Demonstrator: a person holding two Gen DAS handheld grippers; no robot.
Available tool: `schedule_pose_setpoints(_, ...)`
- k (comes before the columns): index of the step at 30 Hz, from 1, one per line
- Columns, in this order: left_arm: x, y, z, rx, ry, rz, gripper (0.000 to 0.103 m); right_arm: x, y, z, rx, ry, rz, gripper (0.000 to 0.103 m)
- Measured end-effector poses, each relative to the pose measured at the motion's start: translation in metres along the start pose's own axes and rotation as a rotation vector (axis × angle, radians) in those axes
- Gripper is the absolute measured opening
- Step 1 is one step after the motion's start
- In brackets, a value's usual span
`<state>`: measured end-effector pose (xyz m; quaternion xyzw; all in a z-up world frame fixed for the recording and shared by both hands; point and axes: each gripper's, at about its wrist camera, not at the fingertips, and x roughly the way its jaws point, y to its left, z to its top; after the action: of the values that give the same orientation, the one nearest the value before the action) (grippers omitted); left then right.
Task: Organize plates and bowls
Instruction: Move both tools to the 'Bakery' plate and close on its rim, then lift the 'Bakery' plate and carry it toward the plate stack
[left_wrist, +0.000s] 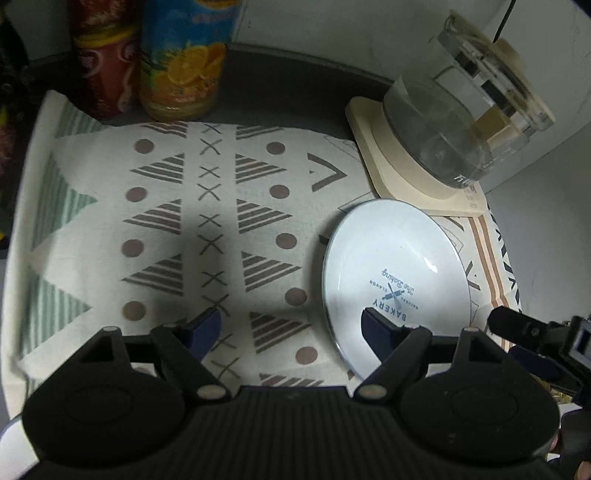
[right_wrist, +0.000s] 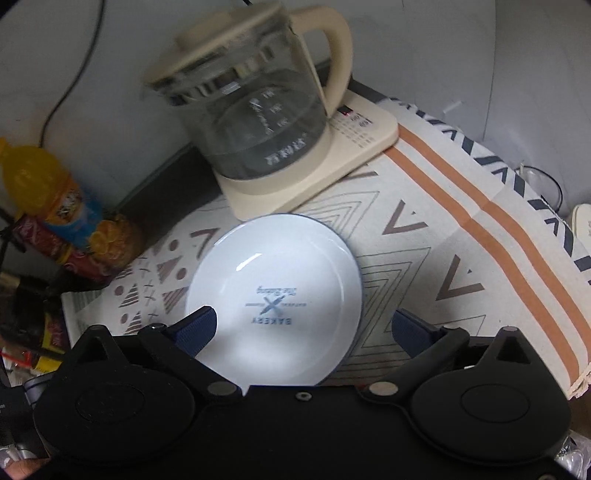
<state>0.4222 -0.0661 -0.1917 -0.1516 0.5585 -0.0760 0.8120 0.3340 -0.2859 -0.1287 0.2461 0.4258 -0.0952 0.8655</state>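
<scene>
On the patterned cloth (left_wrist: 229, 229) covering the desk, we find one white plate (left_wrist: 395, 273) printed "BAKERY", lying flat just in front of the glass kettle (right_wrist: 255, 122) on its cream base (right_wrist: 354, 155). We record the left tongs (left_wrist: 291, 328) spread wide and empty, one fingertip overlapping the plate's near rim. The right tongs (right_wrist: 303, 328) are likewise wide open, holding nothing, poised over the plate's near edge; two drink bottles (left_wrist: 184, 59) stand at the cloth's far left corner.

Glossy glazed ceramic plate (right_wrist: 275, 299) catching glare, lying on matt woven cloth (right_wrist: 443, 236); just behind plate, clear shiny glass kettle (right_wrist: 251, 122) sitting on smooth cream plastic base (right_wrist: 365, 147); grippers showing matt black plastic, ribbed housing
</scene>
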Motion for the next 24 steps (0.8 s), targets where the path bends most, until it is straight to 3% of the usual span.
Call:
schedule_pose_setpoints(7,0.024,0.0,0.005,-0.017,0.055,-0.021,0.076,0.033,-0.008,0.01,0.006,0.1,-0.057,0.079)
schedule_pose_setpoints(14,0.034,-0.005,0.009,-0.015,0.074,-0.026,0.062,0.058,-0.011,0.02,0.005,0.17,-0.077,0.062)
schedule_pose_setpoints(18,0.038,-0.006,0.013,-0.023,0.093,-0.047,0.042,0.07,-0.013,0.024,0.014,0.212,-0.073,0.05)
schedule_pose_setpoints(24,0.042,-0.004,0.013,-0.054,0.099,-0.071,0.027,0.087,-0.02,0.029,0.035,0.266,-0.082,0.04)
